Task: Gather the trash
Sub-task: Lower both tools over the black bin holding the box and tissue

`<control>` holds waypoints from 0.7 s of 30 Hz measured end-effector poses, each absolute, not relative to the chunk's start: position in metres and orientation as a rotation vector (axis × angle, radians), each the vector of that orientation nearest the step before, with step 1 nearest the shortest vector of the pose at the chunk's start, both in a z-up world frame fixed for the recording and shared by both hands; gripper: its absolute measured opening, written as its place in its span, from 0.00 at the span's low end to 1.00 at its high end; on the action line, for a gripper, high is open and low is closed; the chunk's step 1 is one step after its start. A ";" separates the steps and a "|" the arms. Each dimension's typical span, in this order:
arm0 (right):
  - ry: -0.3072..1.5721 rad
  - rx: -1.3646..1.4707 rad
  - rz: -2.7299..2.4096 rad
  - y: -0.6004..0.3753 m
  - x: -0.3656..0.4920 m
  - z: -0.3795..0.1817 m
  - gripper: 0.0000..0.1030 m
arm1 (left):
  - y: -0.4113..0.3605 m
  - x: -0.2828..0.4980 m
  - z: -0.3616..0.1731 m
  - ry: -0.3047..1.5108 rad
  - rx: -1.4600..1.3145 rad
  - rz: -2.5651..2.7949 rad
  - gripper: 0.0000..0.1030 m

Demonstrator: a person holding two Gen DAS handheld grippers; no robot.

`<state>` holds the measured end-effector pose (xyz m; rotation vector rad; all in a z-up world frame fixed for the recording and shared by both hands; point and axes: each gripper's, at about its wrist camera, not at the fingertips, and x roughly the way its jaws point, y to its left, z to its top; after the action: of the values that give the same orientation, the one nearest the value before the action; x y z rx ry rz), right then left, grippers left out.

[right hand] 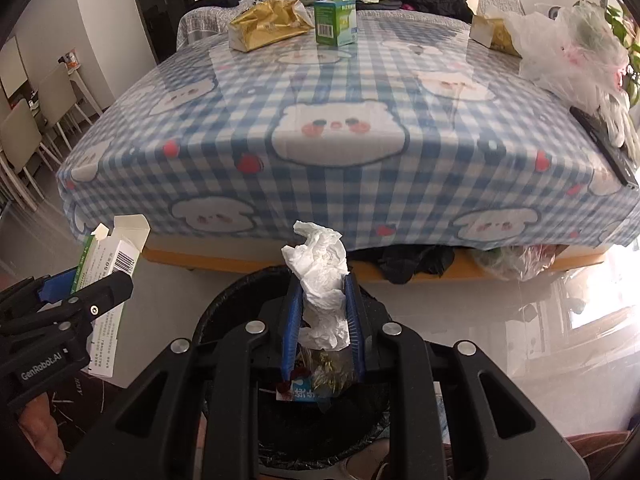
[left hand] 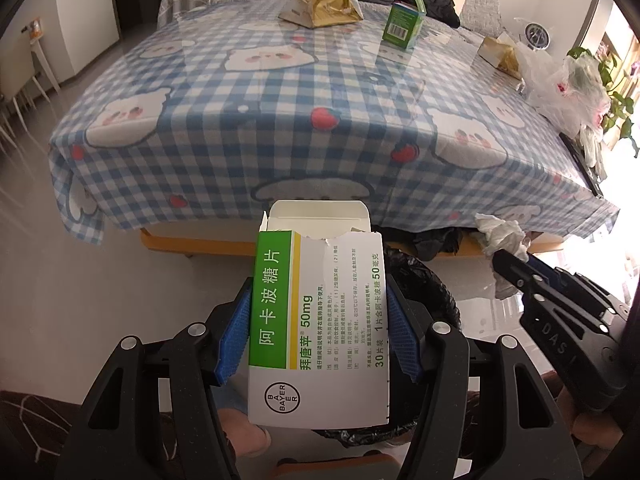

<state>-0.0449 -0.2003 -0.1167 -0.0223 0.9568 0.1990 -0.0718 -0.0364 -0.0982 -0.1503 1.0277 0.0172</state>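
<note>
Between the left gripper's (left hand: 316,316) blue pads sits a white-and-green medicine box (left hand: 318,320), clamped, torn flap pointing ahead. Right gripper (right hand: 322,304) grasps a crumpled white tissue (right hand: 322,280). Directly below both tongs: black-lined trash bin (right hand: 224,312), wrappers inside. Ahead: checkered table (right hand: 340,120) with a green carton (right hand: 334,20) at its far end.

Both claws (left hand: 318,332) (right hand: 322,320) clamped, side by side

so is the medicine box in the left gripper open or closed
Open. The medicine box has its top flap lifted and a torn upper edge, showing a white interior. Whether anything remains inside cannot be told.
</note>
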 end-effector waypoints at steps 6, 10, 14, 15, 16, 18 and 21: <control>0.986 -0.026 0.189 -0.201 -0.056 -0.139 0.20 | -0.041 -0.081 -0.114 1.032 -0.151 0.012 0.58; 1.031 -0.016 0.170 -0.205 -0.056 -0.159 0.20 | -0.046 -0.079 -0.127 1.038 -0.132 0.018 0.58; 1.058 -0.019 0.151 -0.209 -0.053 -0.176 0.20 | -0.045 -0.076 -0.152 1.073 -0.142 0.032 0.58; 1.069 -0.019 0.142 -0.210 -0.051 -0.181 0.20 | -0.046 -0.076 -0.157 1.080 -0.137 0.038 0.58; 1.075 -0.018 0.142 -0.211 -0.051 -0.184 0.20 | -0.046 -0.075 -0.163 1.085 -0.133 0.043 0.58; 1.086 -0.027 0.136 -0.212 -0.049 -0.192 0.20 | -0.045 -0.073 -0.176 1.103 -0.136 0.048 0.58; 1.100 -0.033 0.129 -0.214 -0.048 -0.203 0.20 | -0.046 -0.071 -0.193 1.129 -0.142 0.047 0.58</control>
<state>-0.0484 -0.2139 -0.2030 -0.0325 1.1004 0.1294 -0.0708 -0.0464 -0.1929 -0.1417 1.1288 0.0474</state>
